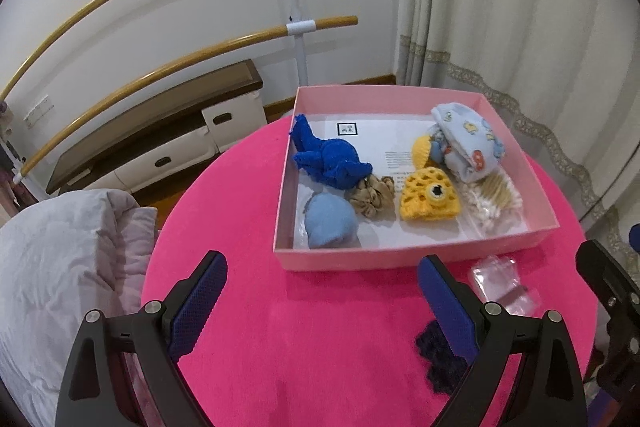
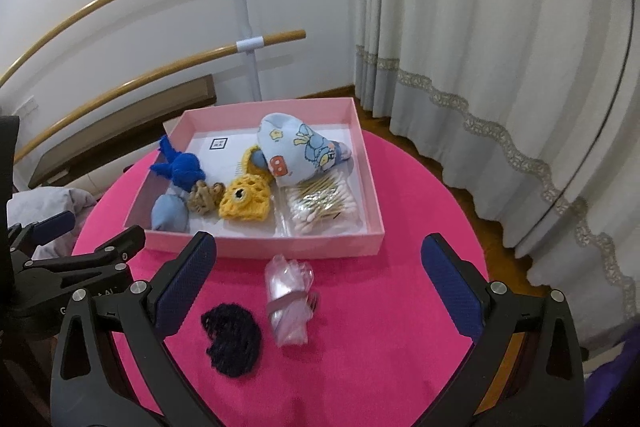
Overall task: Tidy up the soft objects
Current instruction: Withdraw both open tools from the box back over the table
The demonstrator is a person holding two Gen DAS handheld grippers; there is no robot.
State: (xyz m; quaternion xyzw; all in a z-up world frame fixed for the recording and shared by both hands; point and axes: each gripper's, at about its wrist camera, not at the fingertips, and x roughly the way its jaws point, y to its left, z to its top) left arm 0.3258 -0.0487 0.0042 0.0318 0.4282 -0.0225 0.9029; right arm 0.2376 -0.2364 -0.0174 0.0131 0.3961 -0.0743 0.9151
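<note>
Dark yarn bundle [image 1: 438,357], perhaps netting, sits half-hidden behind left fingers [image 1: 450,303].

The left gripper [image 1: 322,291] hovers above the pink table [image 1: 320,347], jaws spread wide with nothing between them, blue pads [image 1: 196,303] facing each other. The right gripper [image 2: 318,279] hangs over the same table just beside it, likewise wide apart and empty, and its black frame shows at the left wrist view's right edge

Soft toys lie in the box [image 2: 256,247]; hairnet [image 2: 232,341] and bag [image 2: 288,303] before it.
</note>
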